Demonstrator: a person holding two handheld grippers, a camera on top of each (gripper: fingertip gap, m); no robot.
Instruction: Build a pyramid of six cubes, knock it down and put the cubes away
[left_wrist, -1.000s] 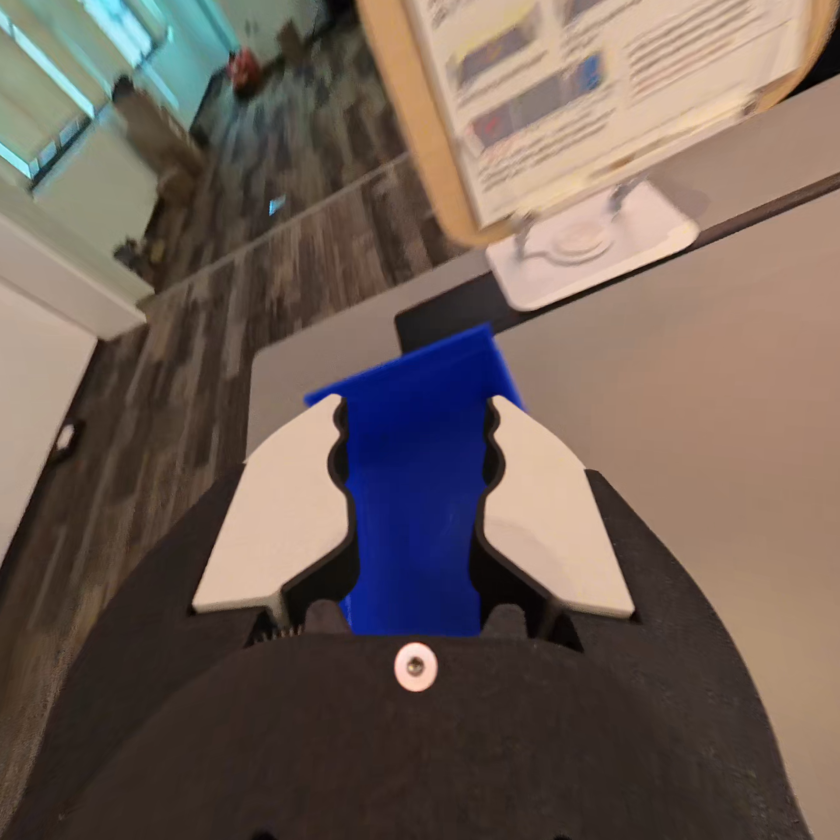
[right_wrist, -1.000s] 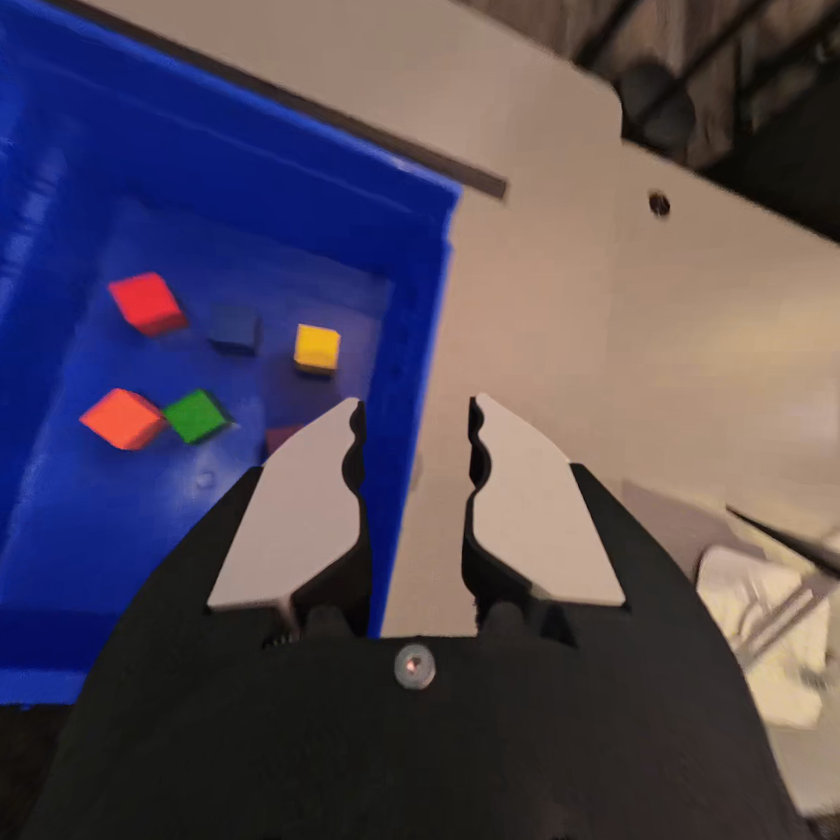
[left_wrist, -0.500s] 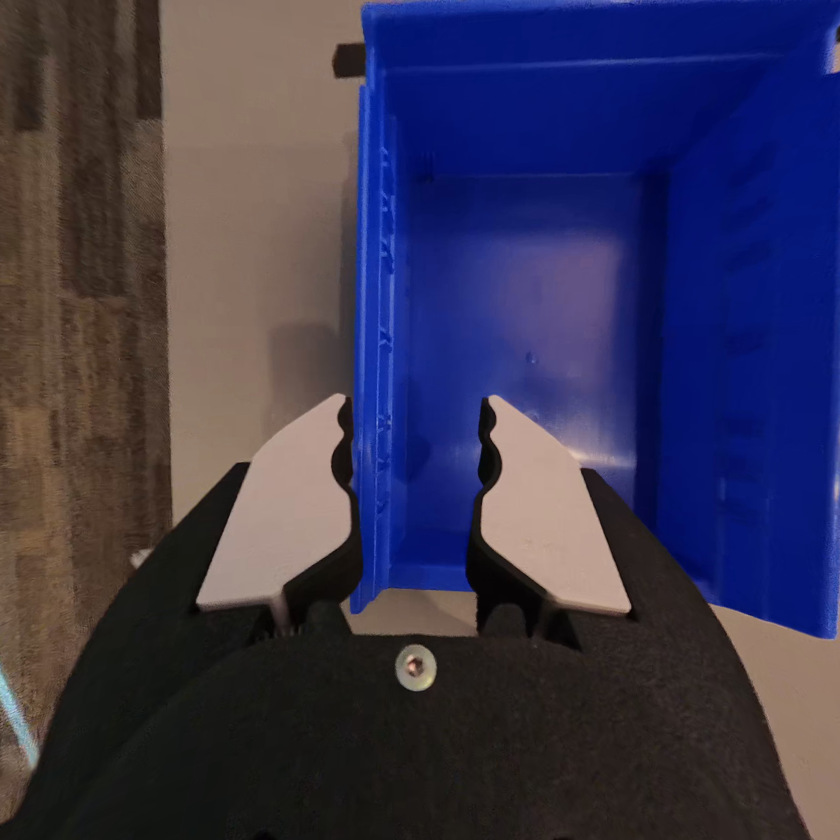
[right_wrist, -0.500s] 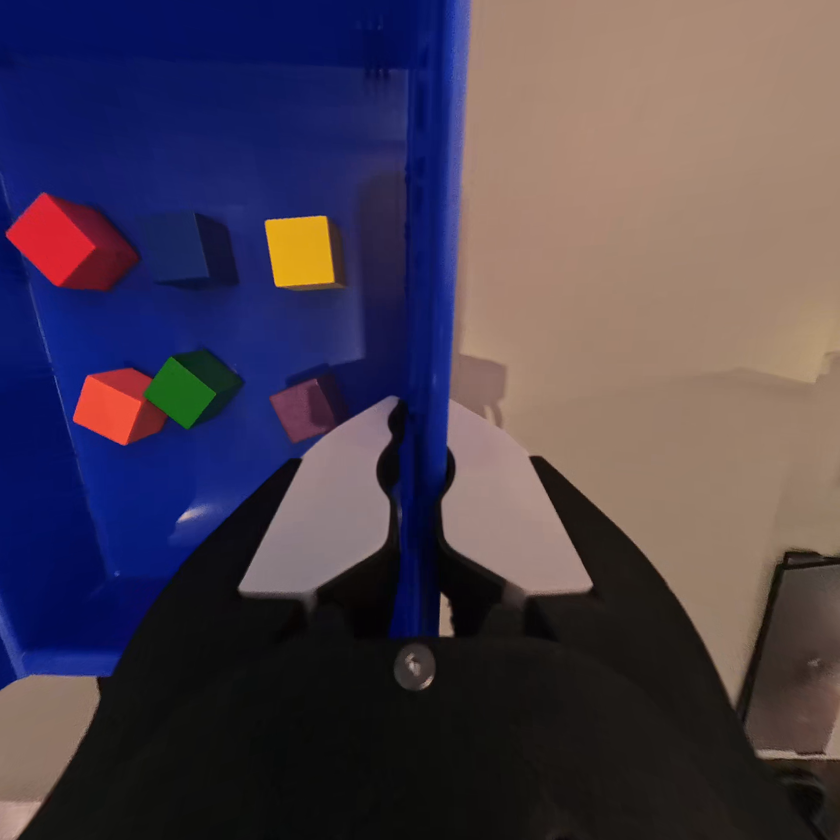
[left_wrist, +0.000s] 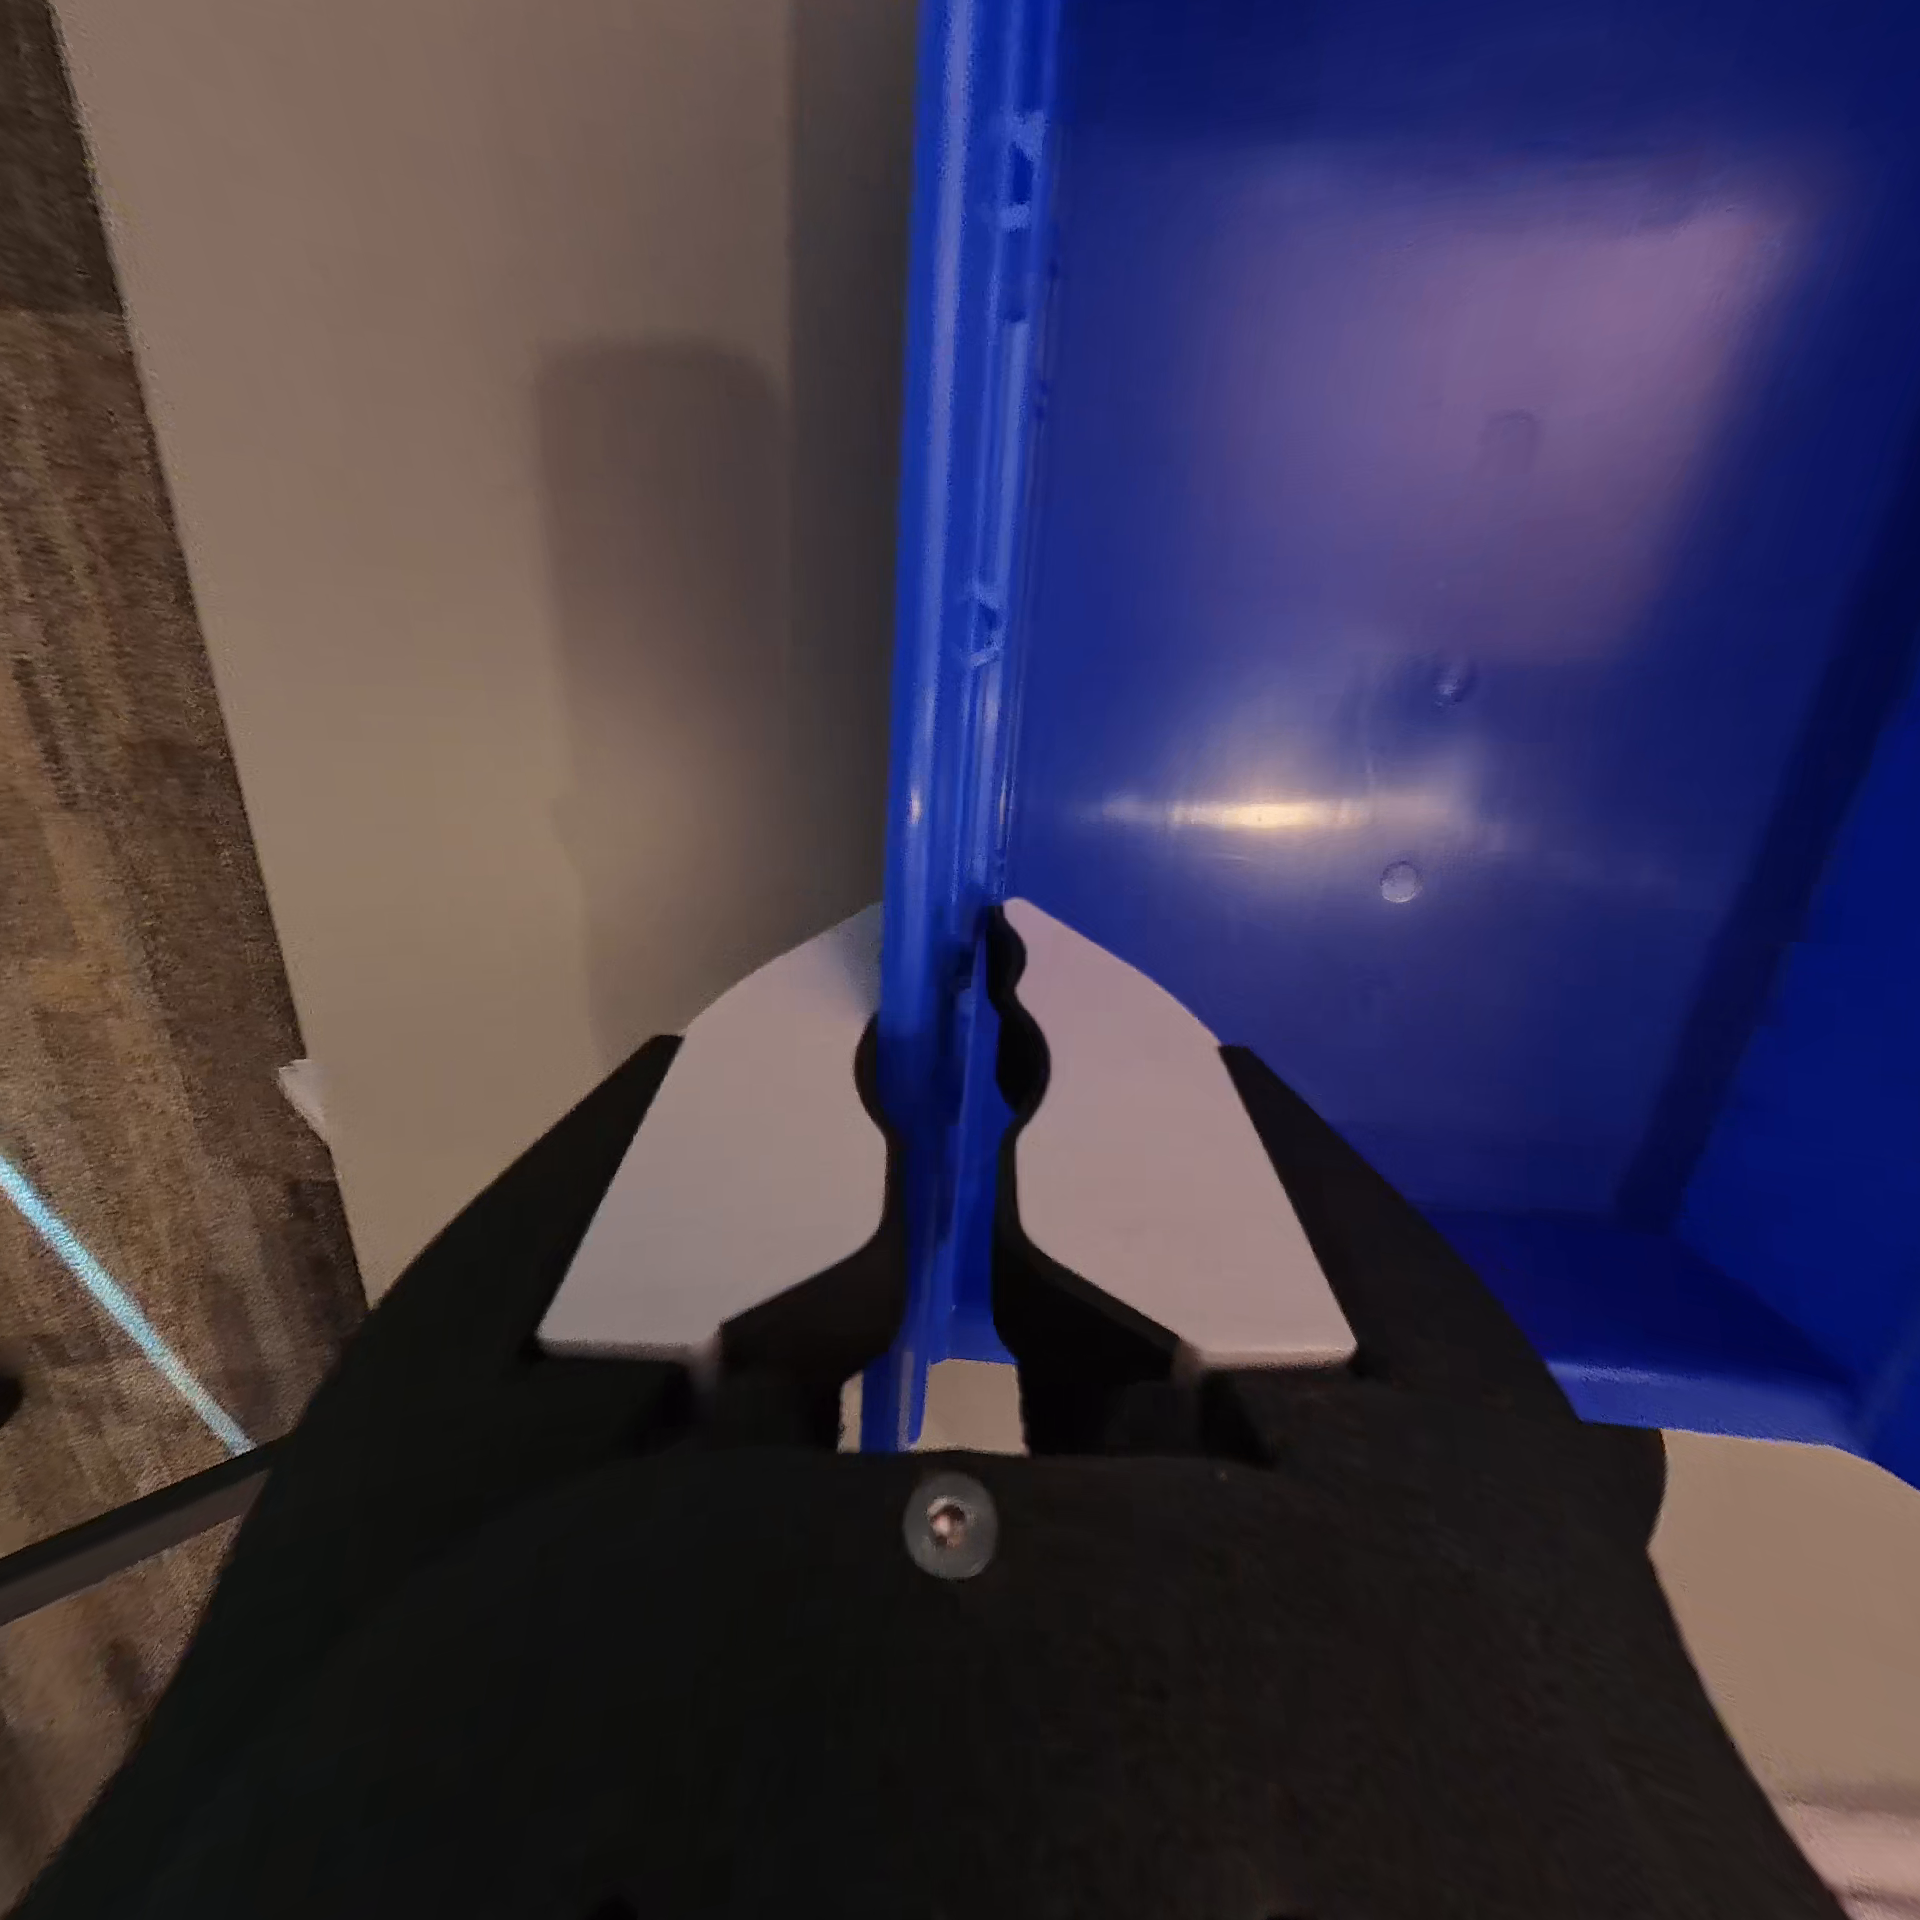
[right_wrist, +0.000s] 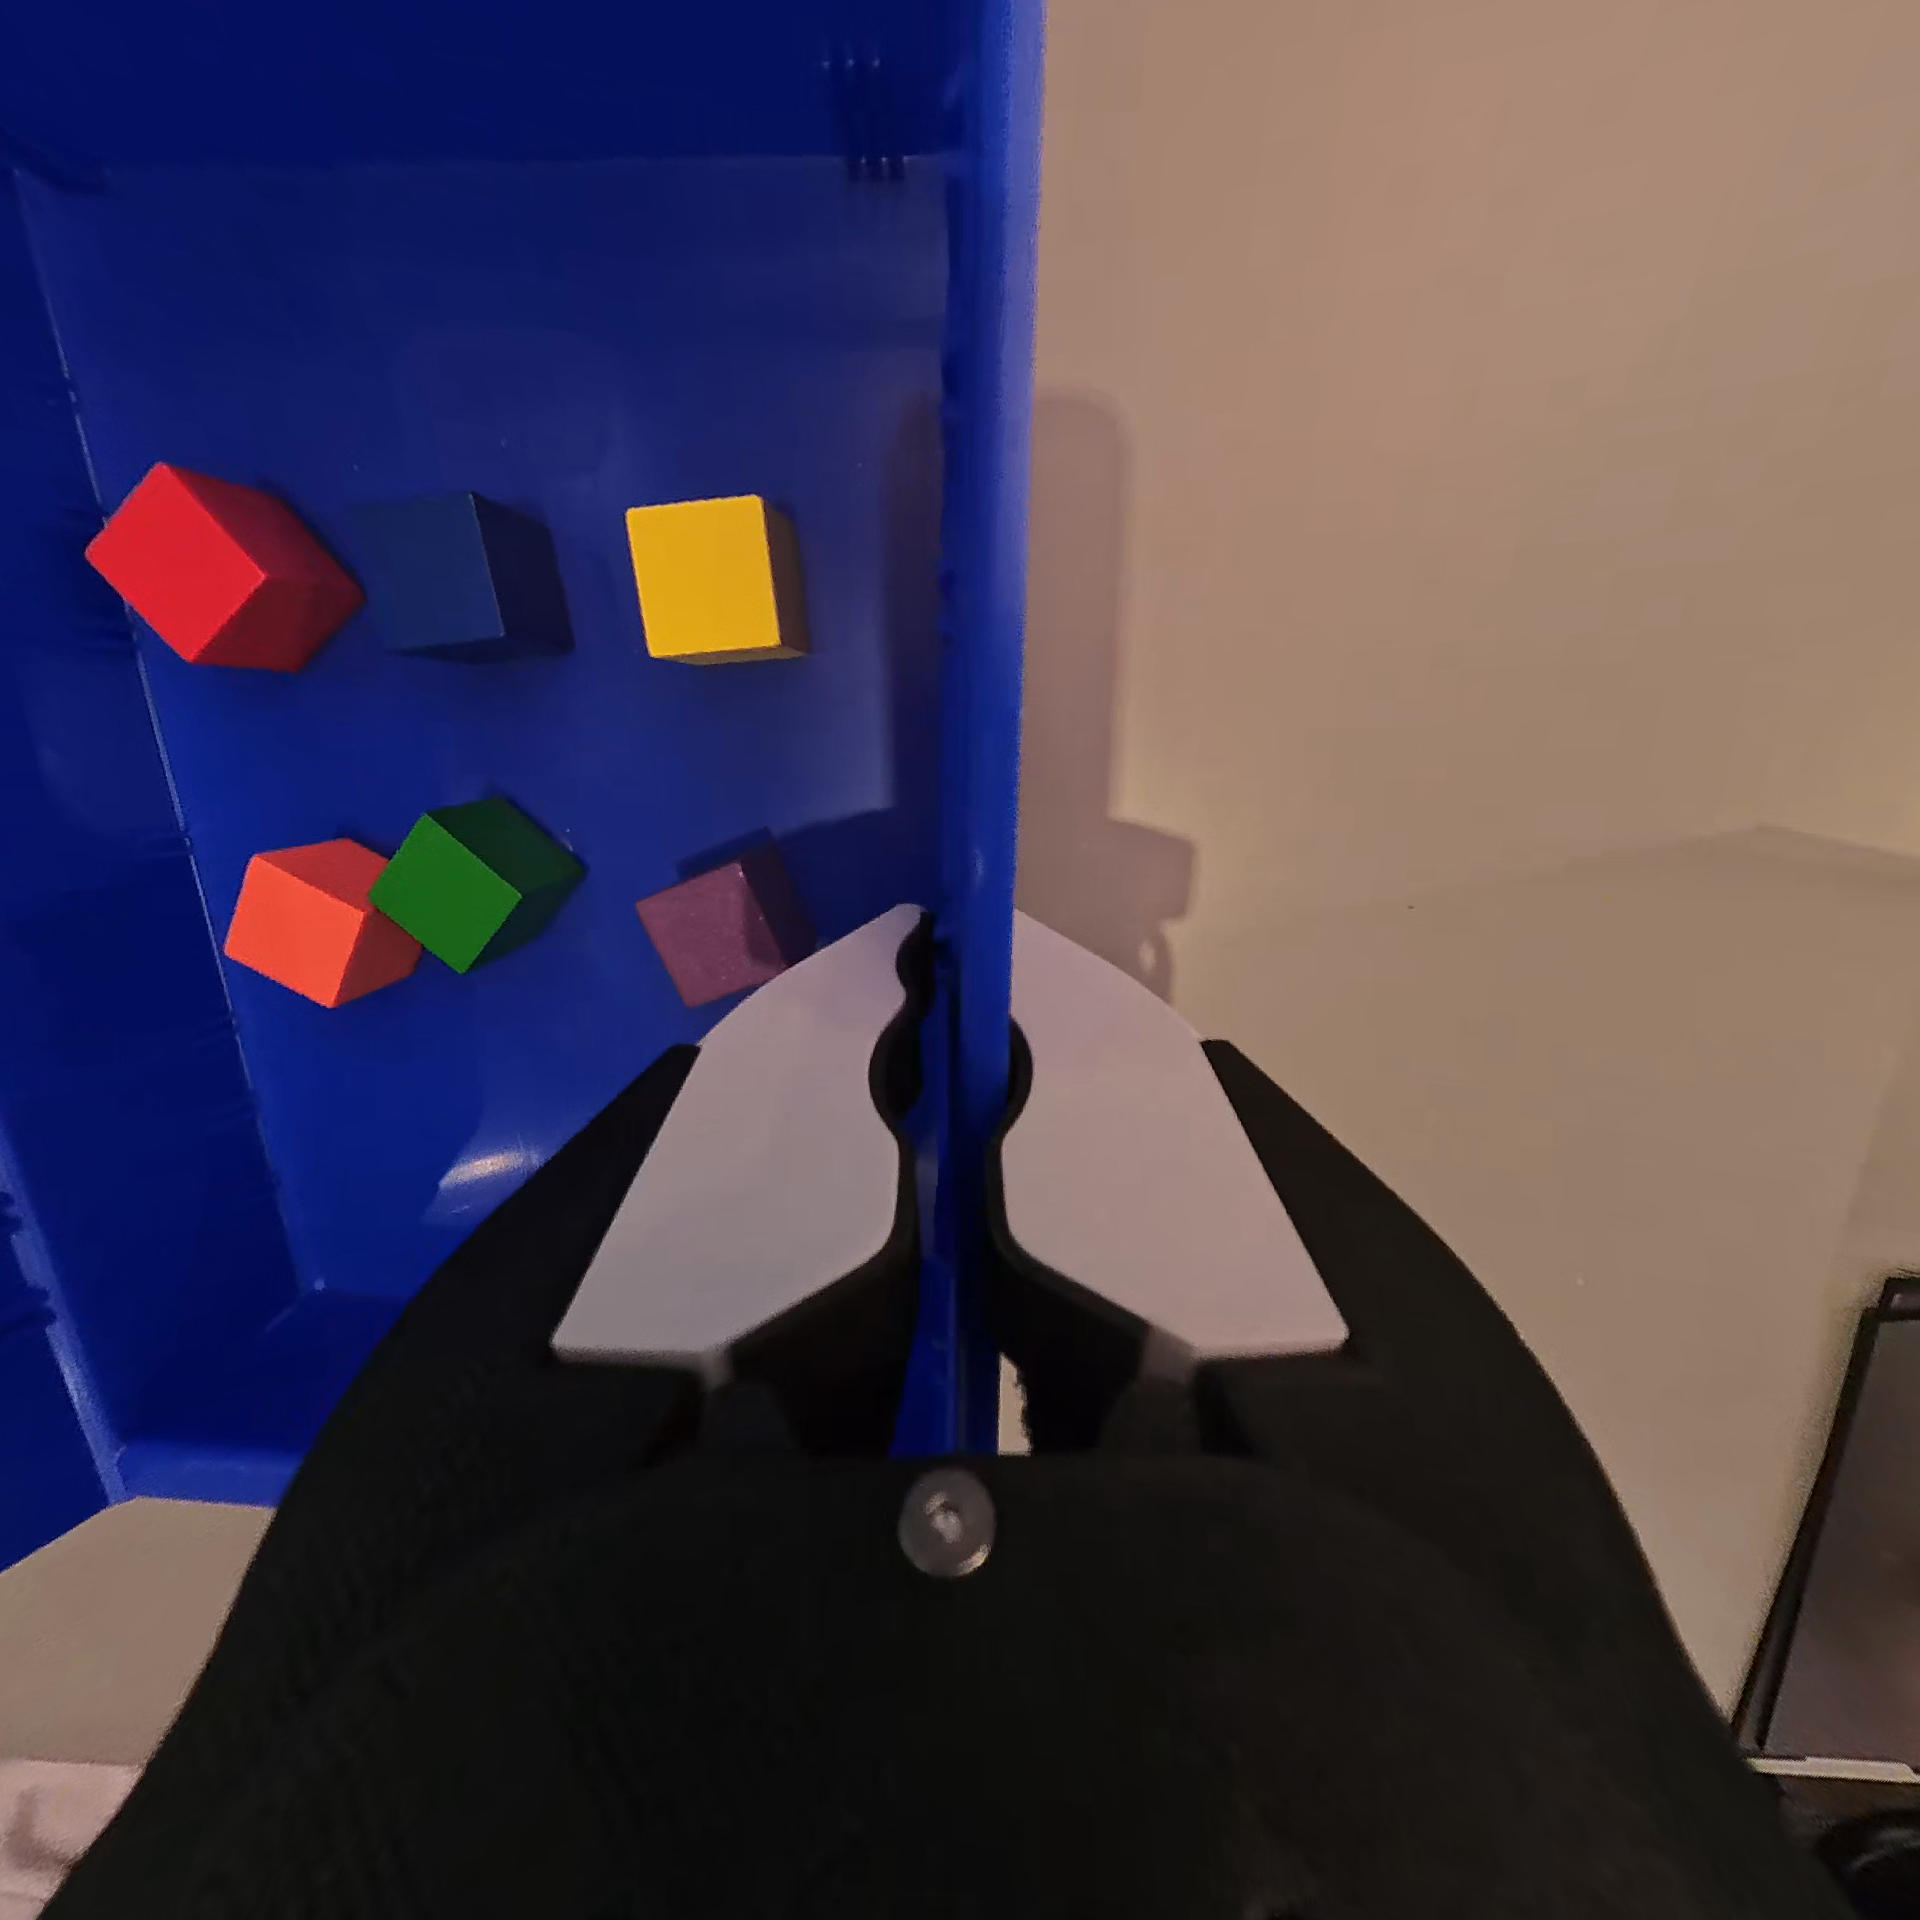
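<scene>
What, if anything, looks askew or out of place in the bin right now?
Nothing stands out. Six cubes lie loose on the floor of the blue bin; the green cube sits against the orange cube. The left gripper and right gripper each clamp a side wall.

A beige table (left_wrist: 436, 582) under warm light, with grey-brown wood-look floor (left_wrist: 94, 831) beyond its left edge.
</scene>
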